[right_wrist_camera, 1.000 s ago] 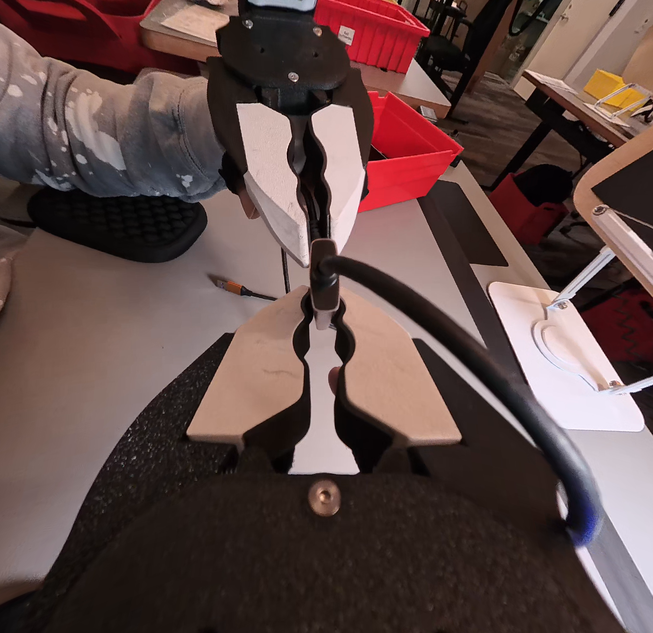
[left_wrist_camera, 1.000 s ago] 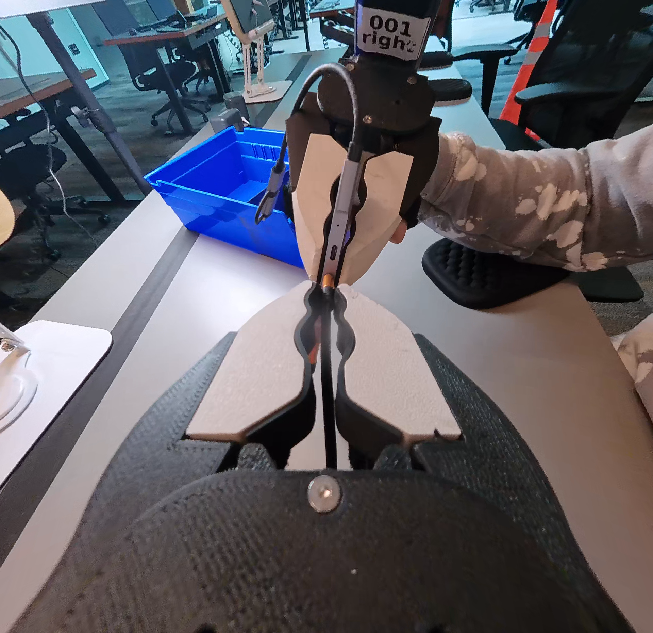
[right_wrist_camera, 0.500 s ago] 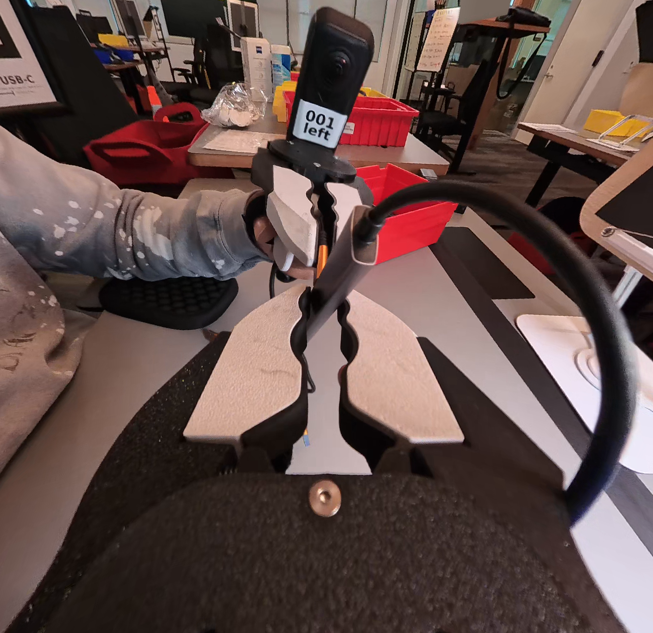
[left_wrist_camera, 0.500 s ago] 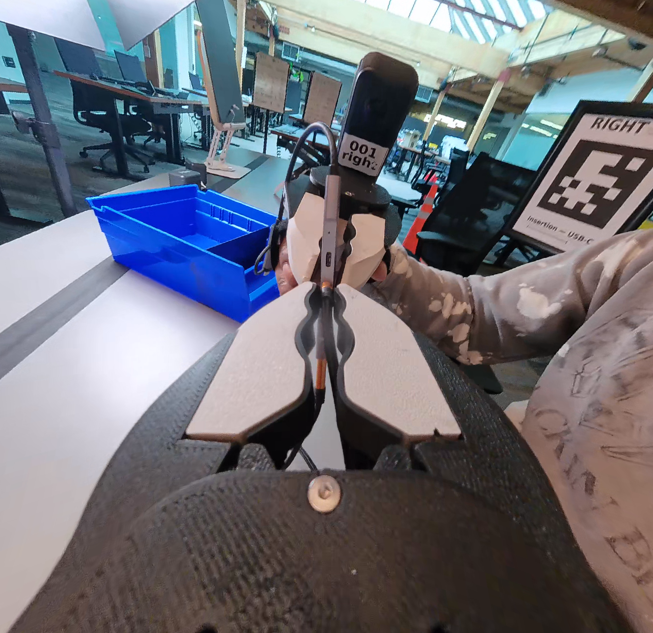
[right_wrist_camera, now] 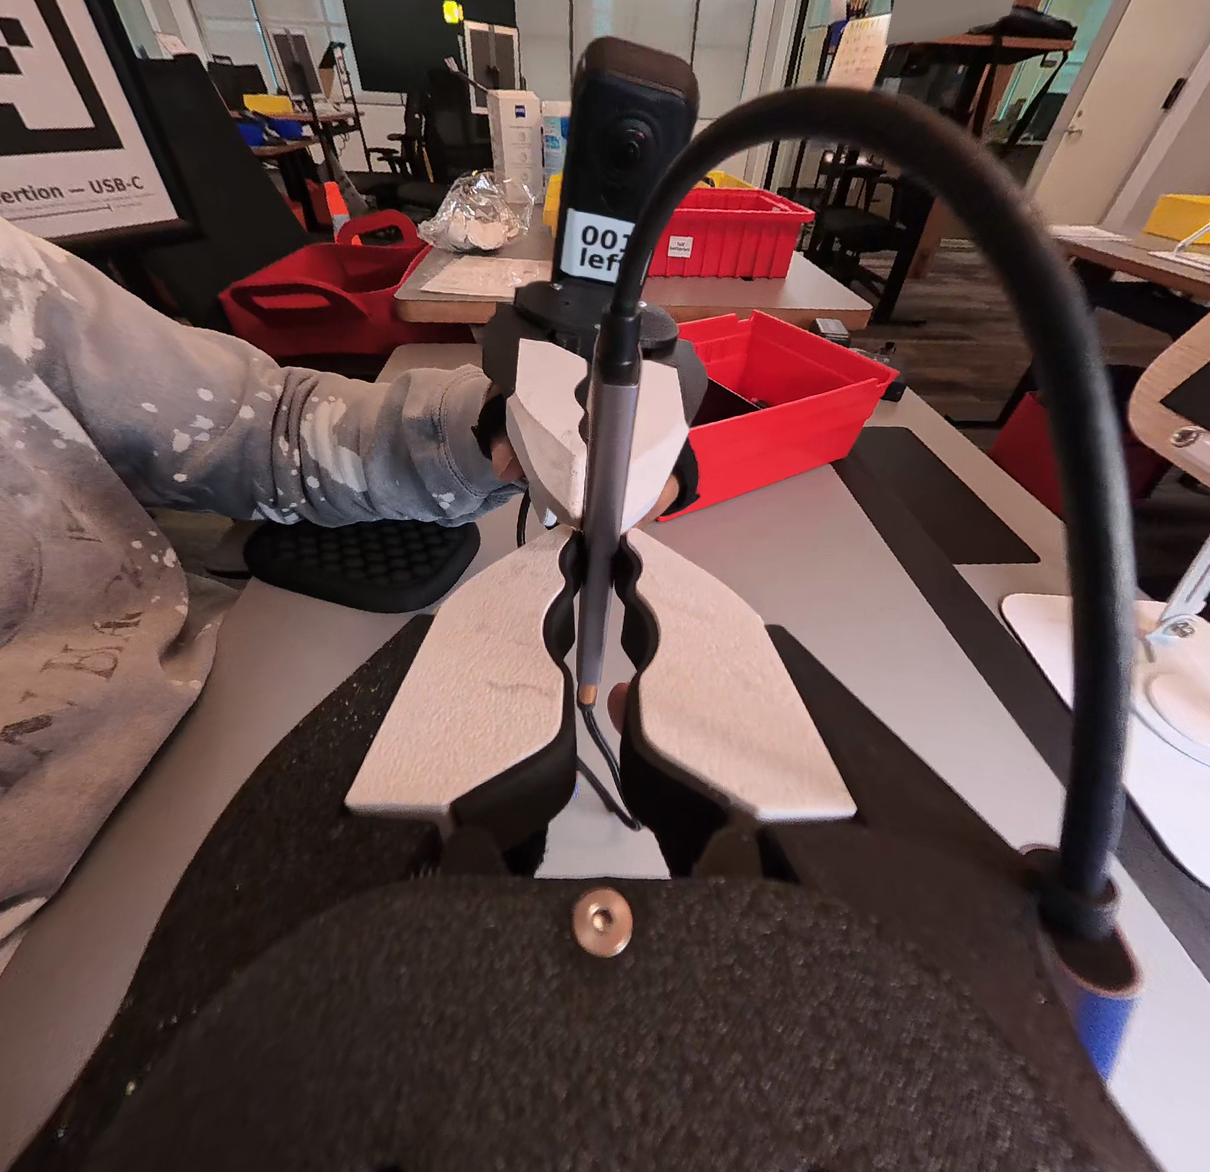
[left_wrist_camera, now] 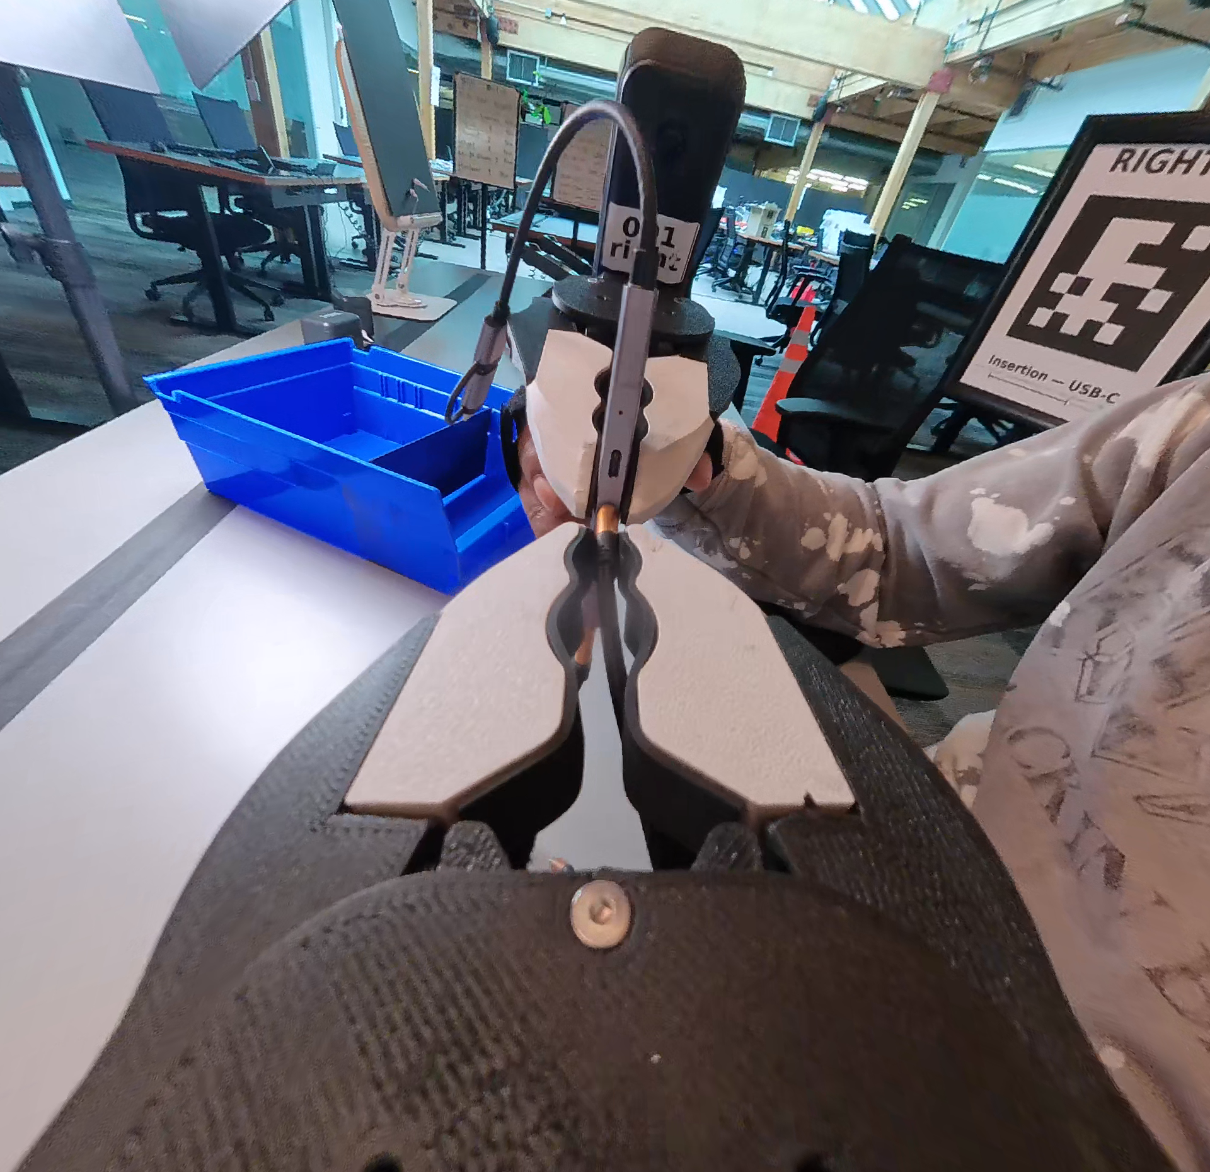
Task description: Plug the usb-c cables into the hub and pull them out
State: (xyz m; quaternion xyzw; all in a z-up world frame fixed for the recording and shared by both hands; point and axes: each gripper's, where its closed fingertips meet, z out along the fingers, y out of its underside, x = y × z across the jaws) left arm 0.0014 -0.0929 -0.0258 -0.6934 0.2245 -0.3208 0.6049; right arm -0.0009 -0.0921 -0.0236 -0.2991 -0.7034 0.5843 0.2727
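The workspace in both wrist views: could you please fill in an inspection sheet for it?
Surface: grey table, dark strip along it.
Job's things: grey hub held upright; orange-collared plug at its lower end.
Clutter: blue bin, red bin, black pad.
Grippers: left tool shut on plug; right tool shut on hub.
Cables: hub's lead arcs overhead.
Surroundings: office desks, chairs.

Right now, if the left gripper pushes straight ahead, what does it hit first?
Likely the hub, directly beyond the left gripper, held in the right gripper. The cable plug already meets its end; depth is unclear.
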